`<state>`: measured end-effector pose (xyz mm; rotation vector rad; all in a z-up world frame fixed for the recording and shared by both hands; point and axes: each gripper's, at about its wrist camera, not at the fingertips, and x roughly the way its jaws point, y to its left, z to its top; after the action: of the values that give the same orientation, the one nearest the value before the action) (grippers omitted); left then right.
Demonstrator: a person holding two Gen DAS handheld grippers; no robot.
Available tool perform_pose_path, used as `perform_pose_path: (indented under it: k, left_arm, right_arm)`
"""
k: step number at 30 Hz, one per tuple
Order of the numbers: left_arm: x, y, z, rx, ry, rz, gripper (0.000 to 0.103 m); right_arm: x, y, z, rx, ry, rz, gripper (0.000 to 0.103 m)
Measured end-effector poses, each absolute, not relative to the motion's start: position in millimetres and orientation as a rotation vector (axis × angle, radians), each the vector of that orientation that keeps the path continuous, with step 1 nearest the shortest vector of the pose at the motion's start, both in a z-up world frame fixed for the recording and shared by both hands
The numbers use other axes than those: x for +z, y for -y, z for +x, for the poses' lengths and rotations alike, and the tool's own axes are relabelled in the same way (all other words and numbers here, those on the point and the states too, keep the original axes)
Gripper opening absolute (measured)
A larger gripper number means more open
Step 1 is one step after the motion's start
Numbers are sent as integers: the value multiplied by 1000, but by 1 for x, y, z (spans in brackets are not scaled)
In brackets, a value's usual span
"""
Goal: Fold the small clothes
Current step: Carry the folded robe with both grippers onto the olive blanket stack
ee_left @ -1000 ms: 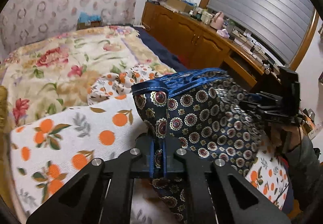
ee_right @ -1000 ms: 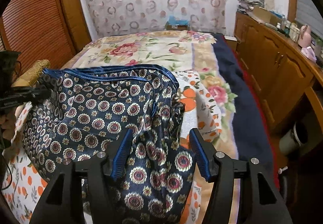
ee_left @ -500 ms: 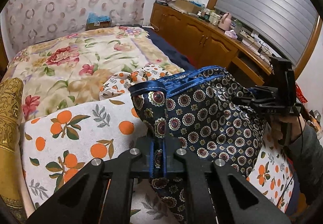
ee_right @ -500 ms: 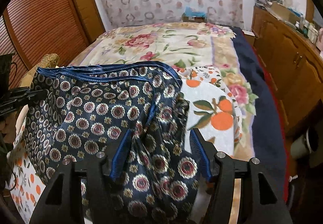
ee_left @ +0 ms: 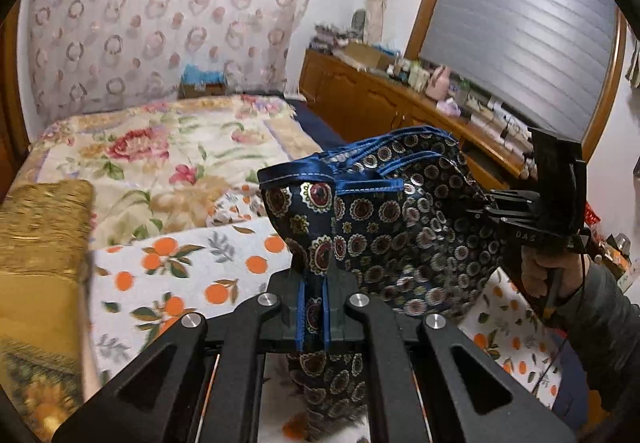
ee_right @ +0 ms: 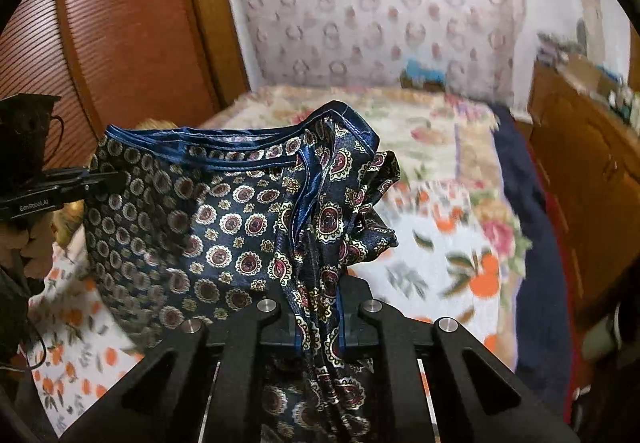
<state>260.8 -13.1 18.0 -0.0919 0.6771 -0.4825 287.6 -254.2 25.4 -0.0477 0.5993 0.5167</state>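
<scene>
Shorts (ee_left: pixel 400 243) hang clamped between left gripper (ee_left: pixel 313 317) and right gripper (ee_right: pixel 318 317).

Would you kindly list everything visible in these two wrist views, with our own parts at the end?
Patterned satin garment: one, navy with medallion print and blue trim, held up between both grippers above the bed.
Orange-print cloth: one, white with oranges, spread on the bed beneath the garment.
Floral bedspread: one, cream with red flowers, covering the bed.
Gold cushion: one, gold, on the bed's left edge.
Wooden sideboard: one, brown, cluttered top, under the window.
Patterned curtain: one, white with pink rings, behind the bed.
Left gripper: black, shut on the garment.
Right gripper: black, shut on the garment.
</scene>
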Motion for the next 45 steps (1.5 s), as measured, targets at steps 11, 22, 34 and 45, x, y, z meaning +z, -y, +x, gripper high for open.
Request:
perform_pose_path:
  k: [11, 22, 34, 45]
  left_arm:
    - [52, -86, 194, -279, -529, -157, 7]
    - [22, -200, 150, -19, -463, -339, 7]
    - [-28, -242, 135, 101, -524, -411, 7]
    - [-28, -244, 125, 159, -536, -302, 57]
  right_arm:
    - [92, 167, 281, 681, -405, -172, 11]
    - [116, 15, 368, 856, -352, -382, 11]
    - [76, -99, 454, 897, -448, -561, 13]
    - [76, -76, 481, 790, -466, -411, 59]
